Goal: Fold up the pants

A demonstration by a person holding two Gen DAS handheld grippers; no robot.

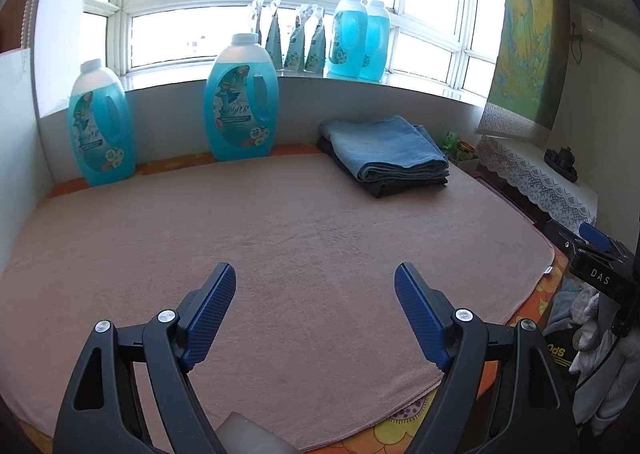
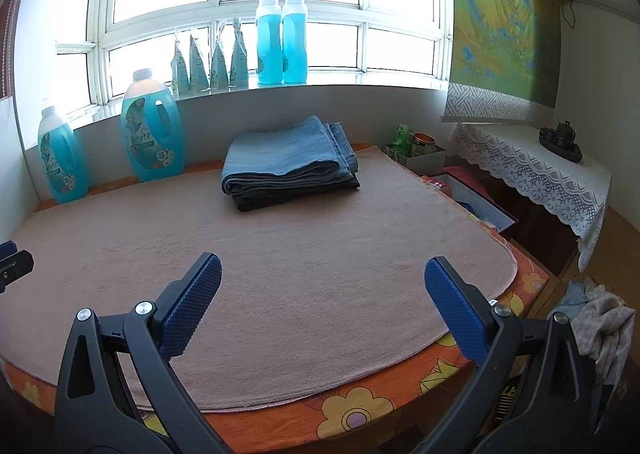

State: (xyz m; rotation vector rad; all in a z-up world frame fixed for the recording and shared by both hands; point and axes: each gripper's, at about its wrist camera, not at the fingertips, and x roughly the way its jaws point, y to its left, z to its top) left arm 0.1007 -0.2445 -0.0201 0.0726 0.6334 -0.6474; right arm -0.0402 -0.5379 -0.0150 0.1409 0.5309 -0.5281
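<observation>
Folded blue jeans (image 1: pixel 386 151) (image 2: pixel 286 155) lie on top of a folded dark pair (image 1: pixel 404 186) (image 2: pixel 296 193) at the far side of a pink mat (image 1: pixel 260 221) (image 2: pixel 300 254). My left gripper (image 1: pixel 315 280) hovers open over the mat's near part, with nothing between its blue pads. My right gripper (image 2: pixel 323 274) is open too and holds nothing, well short of the stack. A part of the right gripper (image 1: pixel 596 254) shows at the right edge of the left wrist view.
Two large blue detergent bottles (image 1: pixel 242 97) (image 1: pixel 100 123) stand at the mat's far left by the wall. More bottles and pouches (image 2: pixel 280 41) line the windowsill. A lace-covered side table (image 2: pixel 532 169) and an open box (image 2: pixel 476 197) sit to the right. Crumpled clothes (image 2: pixel 600 322) lie off the right edge.
</observation>
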